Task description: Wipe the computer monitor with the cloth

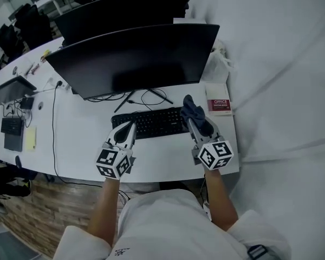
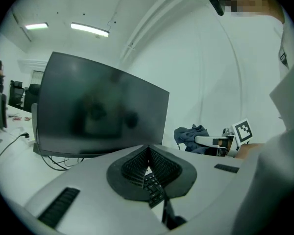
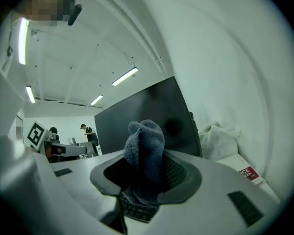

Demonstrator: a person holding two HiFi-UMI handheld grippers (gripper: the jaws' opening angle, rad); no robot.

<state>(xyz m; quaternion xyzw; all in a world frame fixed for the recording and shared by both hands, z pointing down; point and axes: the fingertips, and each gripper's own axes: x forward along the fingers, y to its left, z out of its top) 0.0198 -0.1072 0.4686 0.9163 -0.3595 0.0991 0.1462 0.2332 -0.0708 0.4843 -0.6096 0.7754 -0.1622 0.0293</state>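
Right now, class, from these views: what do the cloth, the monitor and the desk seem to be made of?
Cloth: soft fabric, perhaps microfibre, blue-grey and matte; it bunches in limp folds.
Monitor: dark screen with a dull sheen, probably in a plastic frame; it shows faint, blurred reflections.
Desk: smooth, flat white top, possibly laminate; the look leaves that open.

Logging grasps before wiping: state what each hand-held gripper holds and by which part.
The right hand-held gripper clamps the cloth at its bunched middle; the left hand-held gripper holds nothing.

Overhead, two low views — monitor (image 1: 135, 58) shared
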